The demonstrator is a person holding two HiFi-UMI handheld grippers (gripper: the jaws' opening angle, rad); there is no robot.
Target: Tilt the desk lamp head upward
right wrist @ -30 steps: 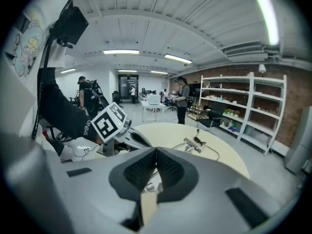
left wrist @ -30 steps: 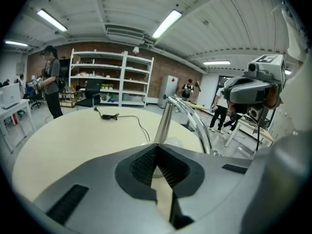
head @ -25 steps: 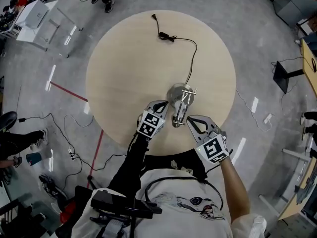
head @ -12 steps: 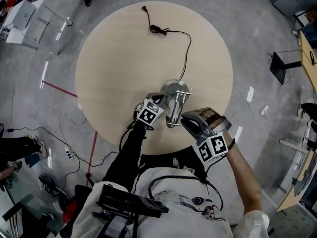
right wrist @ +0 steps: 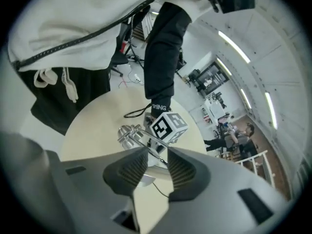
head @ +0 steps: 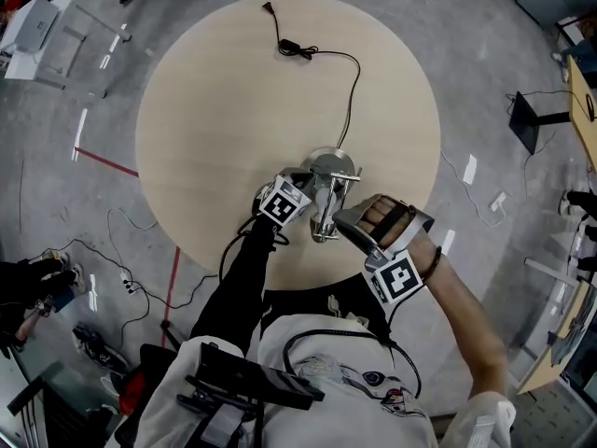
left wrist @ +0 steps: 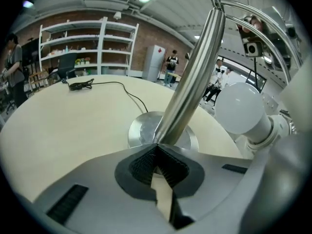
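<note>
Floor (head: 485, 82) of glossy grey fills the edges of the head view, and a round beige table (head: 215, 110) takes up the upper middle. The person's white hooded top (head: 317, 371) fills the bottom of the frame, with a black sleeve (head: 238, 287) reaching up to the left gripper (head: 298, 183). The right gripper (head: 347, 220) lies just right of centre. The chrome desk lamp (head: 331, 168) stands at the lower centre of the table, between the two grippers, its round base (left wrist: 141, 130) flat on the wood. In the left gripper view its stem (left wrist: 195, 72) slants to the upper right, and the white bulb (left wrist: 240, 106) of the lamp head sits at centre right. The left gripper's jaws are pressed together at the tips, right at the foot of the stem; whether they touch it cannot be told. The right gripper's jaws have just been opening and stand spread, a thin chrome rod (right wrist: 155, 152) of the lamp crossing the gap untouched by the pads. A black cord (head: 353, 82) runs from the base to the plug (head: 269, 8) at the top of the table.
</note>
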